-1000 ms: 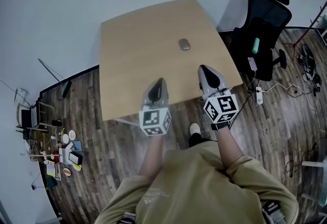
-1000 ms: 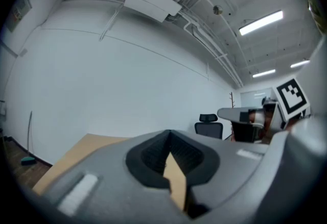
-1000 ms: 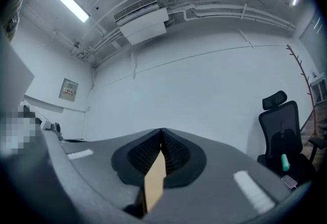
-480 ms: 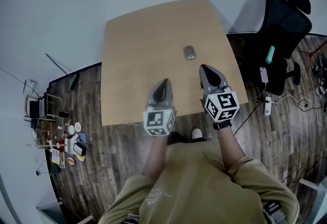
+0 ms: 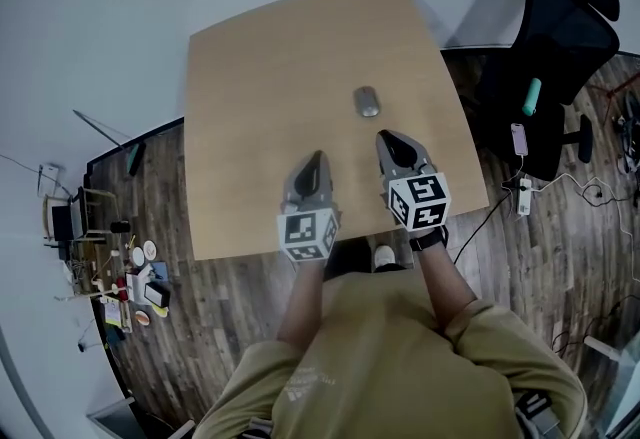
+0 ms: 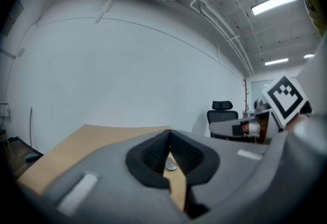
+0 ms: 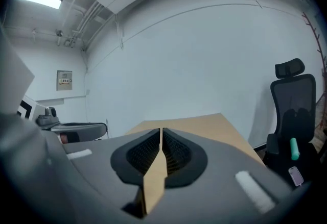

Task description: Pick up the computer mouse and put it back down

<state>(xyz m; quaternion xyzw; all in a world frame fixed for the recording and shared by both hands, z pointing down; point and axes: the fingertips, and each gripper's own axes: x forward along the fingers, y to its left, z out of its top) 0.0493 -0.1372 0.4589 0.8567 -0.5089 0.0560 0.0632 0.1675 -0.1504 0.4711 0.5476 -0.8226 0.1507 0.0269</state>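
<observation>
Overhead, grey computer mouse lying on the wooden surface, left tongs closed and empty, right tongs closed and empty, nearer the mouse, neither touching it

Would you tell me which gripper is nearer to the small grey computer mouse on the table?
Right. The right gripper is just short of the grey computer mouse, slightly to its right; the left gripper is farther back, to its left.
</observation>
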